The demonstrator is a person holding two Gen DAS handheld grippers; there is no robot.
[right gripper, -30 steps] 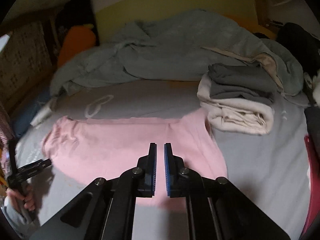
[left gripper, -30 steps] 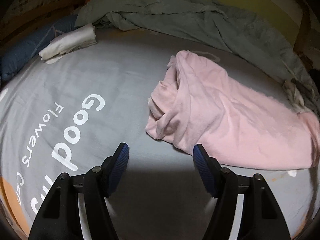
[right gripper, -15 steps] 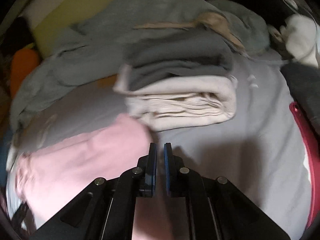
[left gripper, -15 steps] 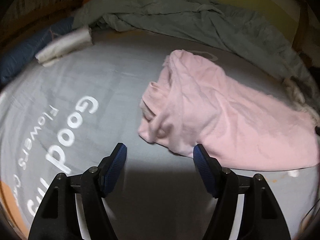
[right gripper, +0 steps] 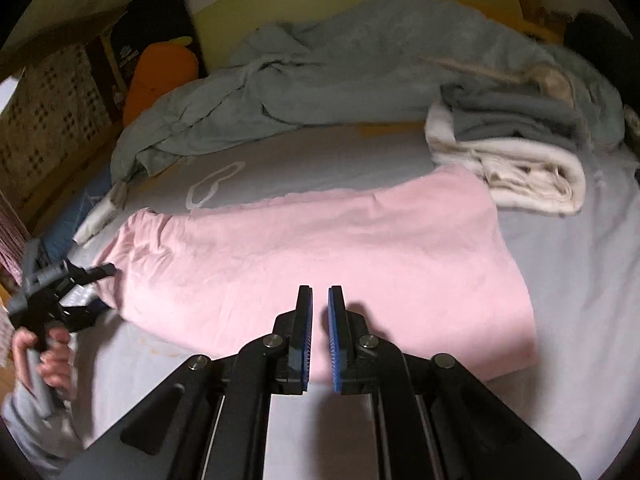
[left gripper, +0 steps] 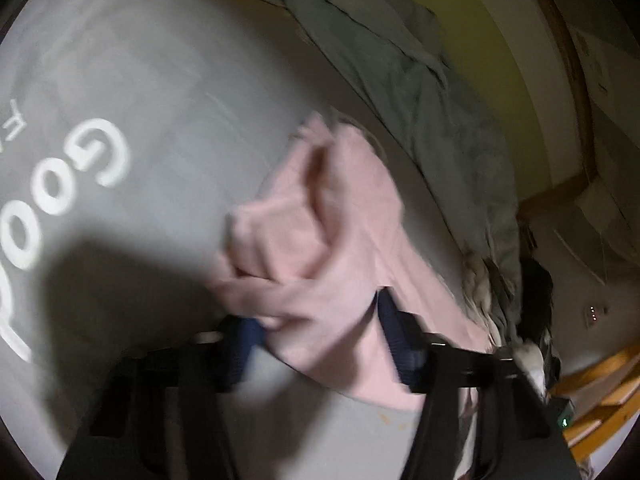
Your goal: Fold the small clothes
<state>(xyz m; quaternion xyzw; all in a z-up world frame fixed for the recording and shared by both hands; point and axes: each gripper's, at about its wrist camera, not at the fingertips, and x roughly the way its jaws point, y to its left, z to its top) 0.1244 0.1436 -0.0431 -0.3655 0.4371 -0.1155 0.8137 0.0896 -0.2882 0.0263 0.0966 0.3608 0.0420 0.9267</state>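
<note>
Pink garment (right gripper: 320, 256) lies spread across the grey bed (right gripper: 580, 320), long axis left to right, near a stack of folded clothes (right gripper: 516, 160) at the far right; left gripper (left gripper: 320, 336) sits at its bunched left end, jaws apart around the crumpled cloth, probably to seize it, though blur hides contact; right gripper (right gripper: 320, 336) hovers at the near edge, jaws nearly together, holding nothing.
</note>
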